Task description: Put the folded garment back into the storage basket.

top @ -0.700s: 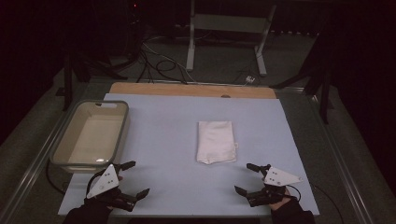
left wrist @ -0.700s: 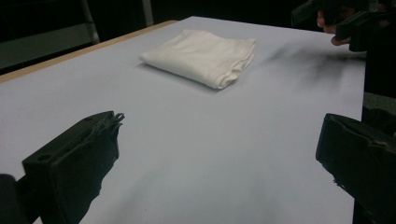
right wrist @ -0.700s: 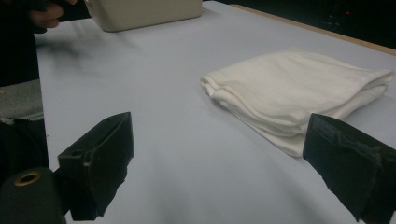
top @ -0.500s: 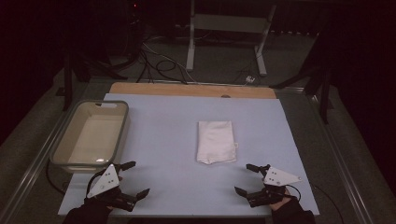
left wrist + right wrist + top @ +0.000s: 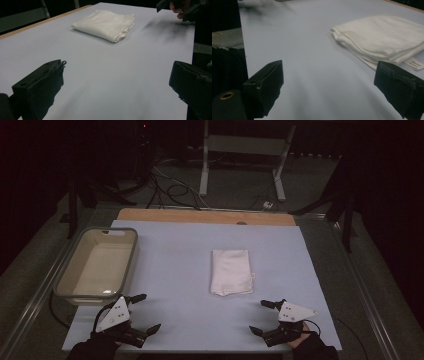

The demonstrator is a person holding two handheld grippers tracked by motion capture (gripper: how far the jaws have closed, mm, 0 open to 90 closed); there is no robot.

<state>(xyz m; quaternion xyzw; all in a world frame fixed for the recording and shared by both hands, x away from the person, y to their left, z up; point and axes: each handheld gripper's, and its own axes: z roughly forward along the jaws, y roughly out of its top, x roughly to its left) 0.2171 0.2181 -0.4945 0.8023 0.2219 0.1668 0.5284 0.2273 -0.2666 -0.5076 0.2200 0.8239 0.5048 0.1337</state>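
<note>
**Folded white cloth at mid-worktop**

The folded cloth [image 5: 230, 271] is white to off-white, soft and thick, gathered into a neat upright rectangle several layers deep. It lies flat on the pale blue worktop [image 5: 175, 270], roughly at the centre and slightly toward the person's right. In the left gripper view the cloth [image 5: 106, 23] shows rounded, stacked fold edges along its near side. In the right gripper view the cloth [image 5: 384, 41] shows the same layered edge, with a small white label [image 5: 414, 63] sticking out flat at its lower corner. Nothing touches it.
</note>
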